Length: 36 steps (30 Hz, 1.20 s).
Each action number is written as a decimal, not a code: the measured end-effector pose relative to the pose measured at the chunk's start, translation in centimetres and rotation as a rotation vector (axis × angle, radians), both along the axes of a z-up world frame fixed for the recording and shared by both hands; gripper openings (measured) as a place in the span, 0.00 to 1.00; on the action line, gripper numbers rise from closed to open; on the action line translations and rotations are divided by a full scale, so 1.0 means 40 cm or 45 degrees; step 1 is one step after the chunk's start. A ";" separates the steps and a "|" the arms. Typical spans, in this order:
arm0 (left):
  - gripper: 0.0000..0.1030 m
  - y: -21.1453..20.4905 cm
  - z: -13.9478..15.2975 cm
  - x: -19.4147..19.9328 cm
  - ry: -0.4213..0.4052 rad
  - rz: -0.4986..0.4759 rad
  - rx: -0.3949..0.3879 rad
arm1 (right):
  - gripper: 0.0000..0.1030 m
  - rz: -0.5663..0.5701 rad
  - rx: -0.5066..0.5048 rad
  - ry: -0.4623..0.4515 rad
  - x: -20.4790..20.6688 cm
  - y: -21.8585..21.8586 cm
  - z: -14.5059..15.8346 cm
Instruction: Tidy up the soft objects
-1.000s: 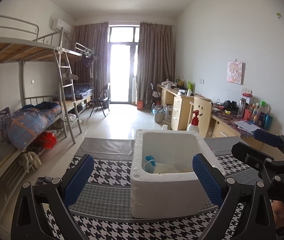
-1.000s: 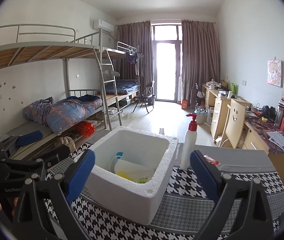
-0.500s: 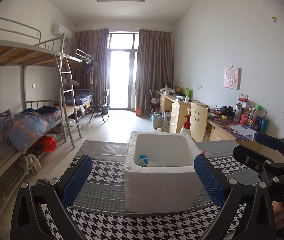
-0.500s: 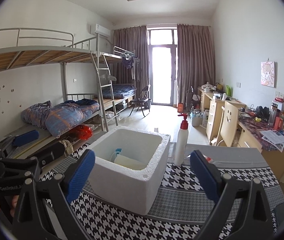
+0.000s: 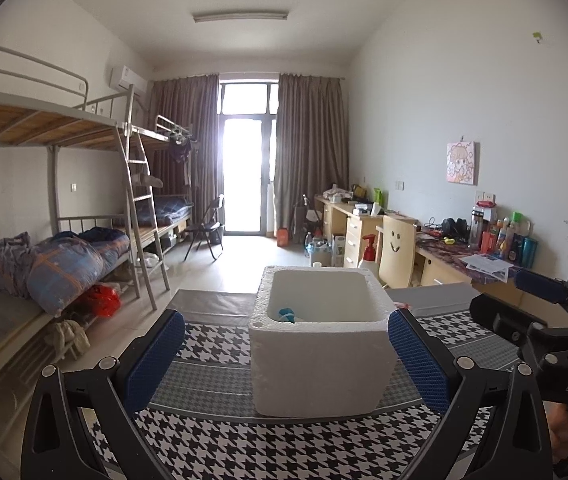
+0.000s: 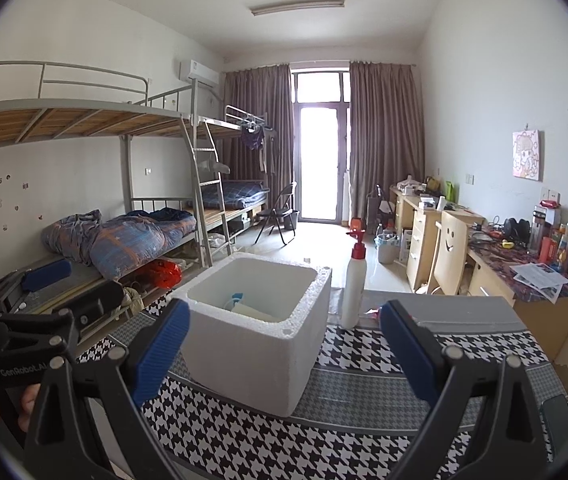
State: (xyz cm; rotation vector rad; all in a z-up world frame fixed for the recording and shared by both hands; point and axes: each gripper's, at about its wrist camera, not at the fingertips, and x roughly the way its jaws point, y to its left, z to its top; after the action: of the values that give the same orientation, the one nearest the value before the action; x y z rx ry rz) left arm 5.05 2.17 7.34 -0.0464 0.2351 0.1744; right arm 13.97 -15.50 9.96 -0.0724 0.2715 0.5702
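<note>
1. Gaping wide with nothing held, left gripper (image 5: 286, 354) and right gripper (image 6: 284, 350) hover apart.
2. White square foam box (image 5: 318, 344) sits ahead on houndstooth black-white tablecloth (image 5: 243, 440), soft items inside partly hidden.
3. White red-capped pump bottle (image 6: 355, 284) stands just beside box.

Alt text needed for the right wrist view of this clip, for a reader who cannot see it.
An open, empty right gripper hangs over a houndstooth tablecloth, facing a white foam box with a few items inside. A white spray bottle with a red top stands to the box's right; bunk beds and cluttered desks line the dorm room behind.
</note>
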 end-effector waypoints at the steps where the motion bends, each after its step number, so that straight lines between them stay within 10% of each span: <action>1: 0.99 -0.004 -0.003 -0.006 -0.006 -0.004 0.005 | 0.95 0.001 0.002 0.000 -0.004 -0.001 -0.003; 36: 0.99 -0.020 -0.105 -0.065 -0.029 0.014 0.006 | 0.95 -0.049 0.062 -0.054 -0.106 -0.045 -0.124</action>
State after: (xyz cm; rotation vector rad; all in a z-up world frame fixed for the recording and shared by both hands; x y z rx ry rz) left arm 2.44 1.38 3.14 -0.0448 0.2120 0.1855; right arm 9.72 -17.29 4.98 -0.0318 0.2170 0.5361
